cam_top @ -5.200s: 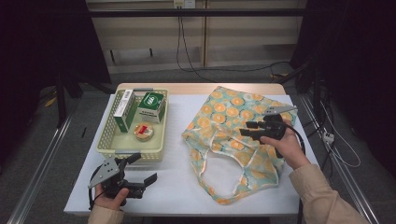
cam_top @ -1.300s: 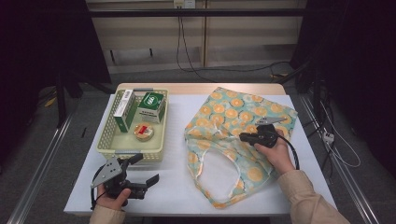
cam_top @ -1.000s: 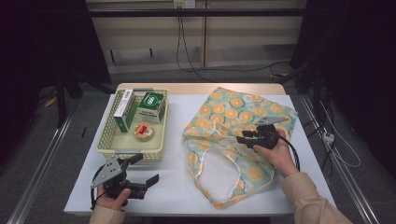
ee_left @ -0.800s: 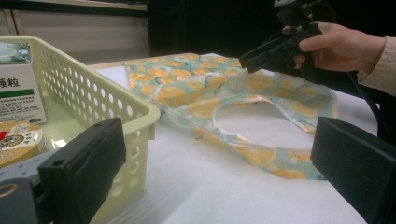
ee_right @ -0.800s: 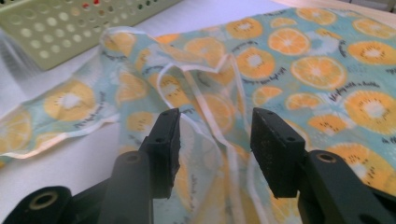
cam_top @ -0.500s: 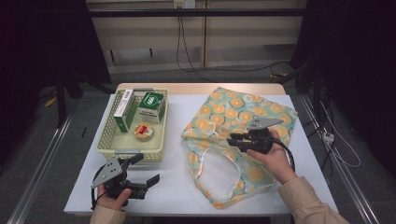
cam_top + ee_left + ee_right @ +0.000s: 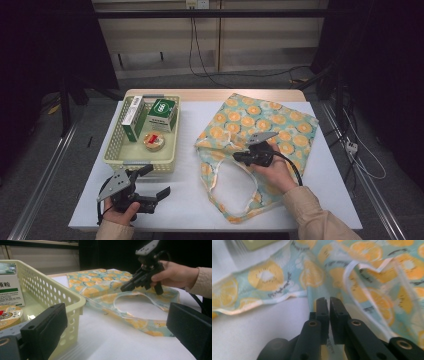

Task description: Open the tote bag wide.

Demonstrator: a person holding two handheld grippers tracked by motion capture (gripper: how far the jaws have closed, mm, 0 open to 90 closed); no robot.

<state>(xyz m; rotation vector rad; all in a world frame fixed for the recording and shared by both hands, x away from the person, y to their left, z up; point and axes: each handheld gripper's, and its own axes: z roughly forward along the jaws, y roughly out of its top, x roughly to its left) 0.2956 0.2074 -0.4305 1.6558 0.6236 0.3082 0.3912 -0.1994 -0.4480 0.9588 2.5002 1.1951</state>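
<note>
A white-topped table with a wooden far edge carries two things. A pale yellow perforated basket sits at about ten o'clock. An orange-slice print tote bag lies flat from one to five o'clock, handles toward six.

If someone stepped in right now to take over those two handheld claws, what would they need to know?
Right claw: jaws nearly shut, tips at the edge of the orange-slice-print cloth tote bag near its white handle; a grip on the fabric is unclear.
Left claw: open, holding nothing, low over the white table in front of the pale yellow perforated plastic basket.
In the basket: a tall green-and-white box, a squarer green-and-white box and a small round tin.
Done: nothing packed; the bag lies flat.
Left: probably open the bag and move the three items in.
</note>
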